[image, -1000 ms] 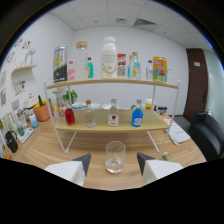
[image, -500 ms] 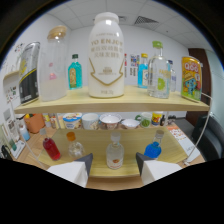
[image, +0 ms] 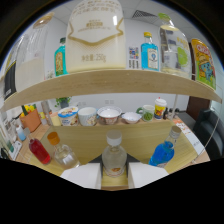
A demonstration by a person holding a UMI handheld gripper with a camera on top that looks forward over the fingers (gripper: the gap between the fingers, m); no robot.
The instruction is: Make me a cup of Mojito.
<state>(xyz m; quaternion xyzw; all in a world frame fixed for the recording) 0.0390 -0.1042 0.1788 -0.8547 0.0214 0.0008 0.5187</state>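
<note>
The gripper [image: 114, 175] has its jaws spread, and a clear bottle [image: 114, 155] with a white cap stands between them on the lower shelf [image: 90, 142], a gap showing at either side; a red bottle [image: 39, 150] and an amber-capped bottle [image: 61, 150] sit to one side, a blue bottle [image: 162, 150] to the other; behind stands a row of bowls [image: 107, 115]; on the upper shelf [image: 115, 82] a large white jug [image: 96, 37] stands directly above.
</note>
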